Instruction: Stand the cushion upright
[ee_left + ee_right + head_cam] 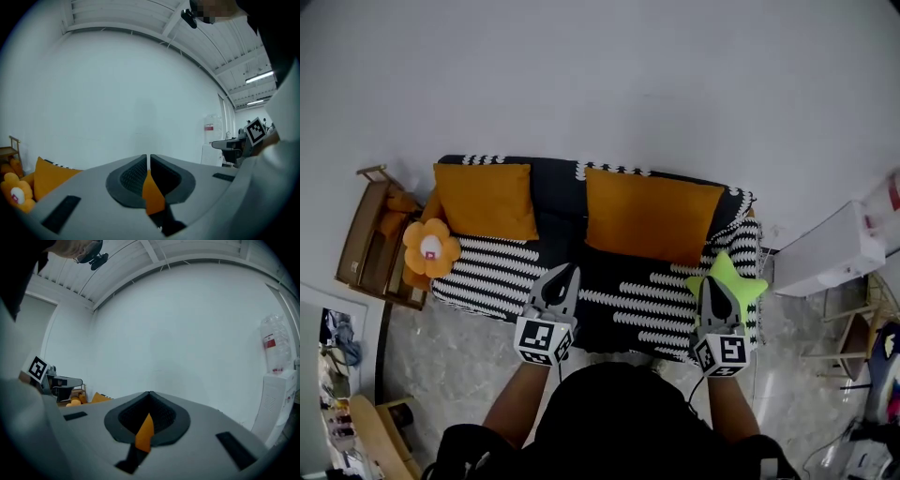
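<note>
Cushions, head view: left orange cushion point(485, 200) and right orange cushion point(652, 216) both stand upright against the sofa point(609, 300) back, one at its left end, one right of centre. Left gripper point(570, 272) and right gripper point(715, 283) hover over the sofa's front edge. Left gripper view: jaws almost together, nothing gripped. Right gripper view: jaws fully together, empty.
</note>
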Motion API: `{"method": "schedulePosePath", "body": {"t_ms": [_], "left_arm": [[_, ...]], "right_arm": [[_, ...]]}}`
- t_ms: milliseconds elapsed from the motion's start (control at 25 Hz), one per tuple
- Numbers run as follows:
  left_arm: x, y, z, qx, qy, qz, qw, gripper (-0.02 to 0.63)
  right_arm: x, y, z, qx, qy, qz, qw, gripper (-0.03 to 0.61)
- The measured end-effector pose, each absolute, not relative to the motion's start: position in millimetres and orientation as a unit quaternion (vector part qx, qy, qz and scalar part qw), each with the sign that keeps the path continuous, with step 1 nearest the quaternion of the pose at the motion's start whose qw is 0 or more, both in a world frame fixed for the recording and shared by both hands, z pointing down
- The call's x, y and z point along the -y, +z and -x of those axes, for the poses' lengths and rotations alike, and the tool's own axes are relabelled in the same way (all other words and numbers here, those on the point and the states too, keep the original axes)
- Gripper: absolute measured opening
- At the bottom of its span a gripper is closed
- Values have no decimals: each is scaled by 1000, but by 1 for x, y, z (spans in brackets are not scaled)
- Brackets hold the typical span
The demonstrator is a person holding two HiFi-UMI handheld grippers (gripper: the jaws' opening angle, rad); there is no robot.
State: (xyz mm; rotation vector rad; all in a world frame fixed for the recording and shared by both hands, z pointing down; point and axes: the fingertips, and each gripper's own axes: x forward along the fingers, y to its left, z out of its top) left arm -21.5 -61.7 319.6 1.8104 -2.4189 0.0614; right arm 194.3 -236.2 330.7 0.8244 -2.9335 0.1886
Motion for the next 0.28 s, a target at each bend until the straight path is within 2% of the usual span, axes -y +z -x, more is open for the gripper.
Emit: {"method": "schedulePosePath", "body": {"t_ms": [280], "left_arm": [[68, 324, 14, 798, 17, -599, 68, 37]], "right_arm": [[239, 335, -205, 960, 51, -270, 60, 28]]}}
